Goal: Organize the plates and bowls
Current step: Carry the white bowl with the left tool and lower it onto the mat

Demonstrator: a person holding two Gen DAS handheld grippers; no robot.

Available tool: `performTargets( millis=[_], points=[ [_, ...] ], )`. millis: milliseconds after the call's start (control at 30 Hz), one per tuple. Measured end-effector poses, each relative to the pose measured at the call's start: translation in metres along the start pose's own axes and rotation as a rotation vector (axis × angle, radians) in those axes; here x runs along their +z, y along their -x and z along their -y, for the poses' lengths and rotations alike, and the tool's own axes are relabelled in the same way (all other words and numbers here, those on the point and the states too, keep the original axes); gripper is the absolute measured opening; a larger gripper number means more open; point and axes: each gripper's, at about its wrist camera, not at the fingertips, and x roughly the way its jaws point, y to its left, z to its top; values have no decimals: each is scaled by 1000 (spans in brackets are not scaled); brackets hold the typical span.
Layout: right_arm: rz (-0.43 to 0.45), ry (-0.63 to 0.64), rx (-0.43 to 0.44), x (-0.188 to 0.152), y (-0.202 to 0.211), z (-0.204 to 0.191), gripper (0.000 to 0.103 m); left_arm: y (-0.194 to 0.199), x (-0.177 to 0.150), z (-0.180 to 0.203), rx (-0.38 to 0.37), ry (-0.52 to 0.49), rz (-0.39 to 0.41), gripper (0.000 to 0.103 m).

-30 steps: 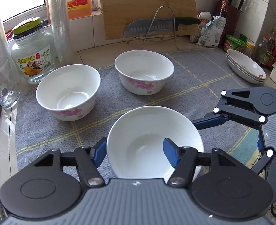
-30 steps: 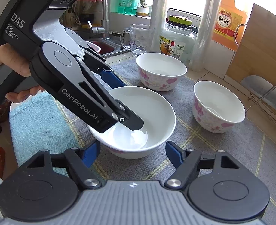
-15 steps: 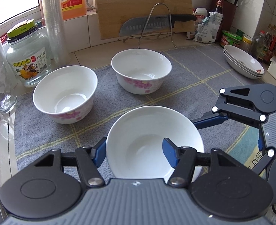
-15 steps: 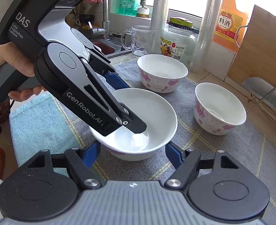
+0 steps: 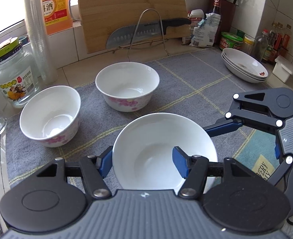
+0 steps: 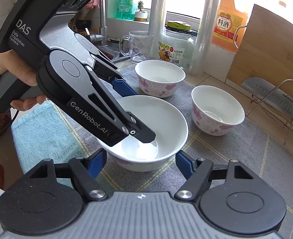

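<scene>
A white bowl with pink flowers [image 5: 158, 149] [image 6: 162, 123] is held a little above the grey mat. My left gripper [image 5: 141, 162] is shut on its near rim, one finger inside and one outside; it also shows in the right wrist view [image 6: 138, 117]. My right gripper [image 6: 141, 164] is open, its fingers either side of the bowl's base without touching it; it also shows in the left wrist view [image 5: 224, 128]. Two more flowered bowls [image 5: 50, 115] [image 5: 127, 85] stand on the mat behind. A stack of shallow white plates [image 5: 244, 65] sits at the far right.
A glass jar [image 5: 13, 79], plastic rolls [image 5: 38, 29] and a glass mug [image 6: 135, 46] stand at the left. A cutting board [image 5: 130, 10] and knife on a wire rack [image 5: 146, 31] stand behind. Bottles and jars crowd the right corner. A blue towel [image 6: 44, 131] lies beside the mat.
The held bowl has risen slightly and the left gripper has tilted up and back. The right gripper stays open by the bowl.
</scene>
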Motion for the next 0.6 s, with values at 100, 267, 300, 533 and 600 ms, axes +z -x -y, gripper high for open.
performTargets(
  millis=[100, 267, 300, 533, 600],
  points=[
    [-3, -22, -26, -6, 7, 6, 80, -5, 7, 10, -23, -27, 5, 62],
    [-8, -66, -69, -18, 20, 18, 80, -16, 19, 28, -63, -75, 7, 62],
    [-9, -74, -80, -21, 23, 21, 80, -18, 21, 32, -71, -82, 7, 62],
    [-20, -141, -140, -42, 42, 38, 80, -36, 36, 61, -131, -152, -1, 62],
    [-28, -155, -157, -47, 46, 42, 80, -41, 40, 68, -148, -168, -1, 62]
  ],
)
